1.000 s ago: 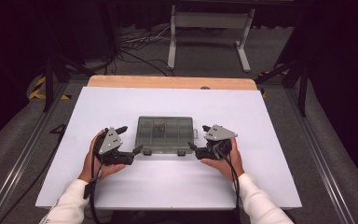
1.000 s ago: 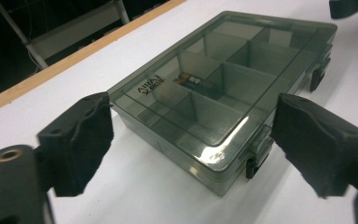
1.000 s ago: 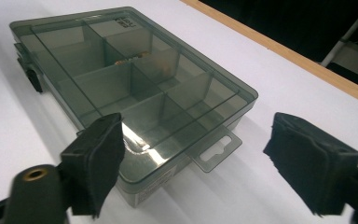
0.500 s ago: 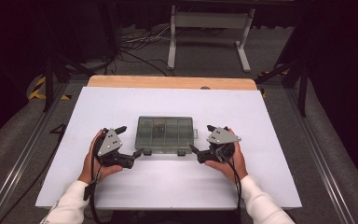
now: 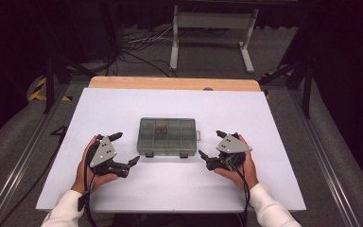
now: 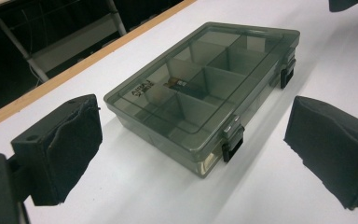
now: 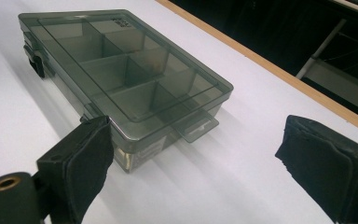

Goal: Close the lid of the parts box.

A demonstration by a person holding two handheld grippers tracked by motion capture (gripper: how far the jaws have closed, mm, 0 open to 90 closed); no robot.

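Observation:
A smoky-grey clear compartment box (image 5: 167,137) lies closed at the middle of the white table (image 5: 179,101), its two latches facing the person. A small dark item (image 6: 179,84) sits in one compartment. My left gripper (image 5: 127,148) rests just left of the box's near-left corner, its jaws wide apart and just opened, touching nothing. In the left gripper view the box (image 6: 205,88) lies ahead of the left gripper (image 6: 193,135). My right gripper (image 5: 210,143) sits just right of the box, its jaws also just opened. In the right gripper view the box (image 7: 121,70) lies ahead and left of the right gripper (image 7: 191,154).
A wooden strip (image 5: 175,83) runs along the table's far edge. Beyond it stand a white metal stand (image 5: 212,33) and loose cables (image 5: 137,47) on the floor. Metal rails (image 5: 21,156) flank the table on both sides.
My right gripper has drawn a little to the right, away from the box's corner. The left gripper has barely shifted. Both pairs of jaws stand slightly wider.

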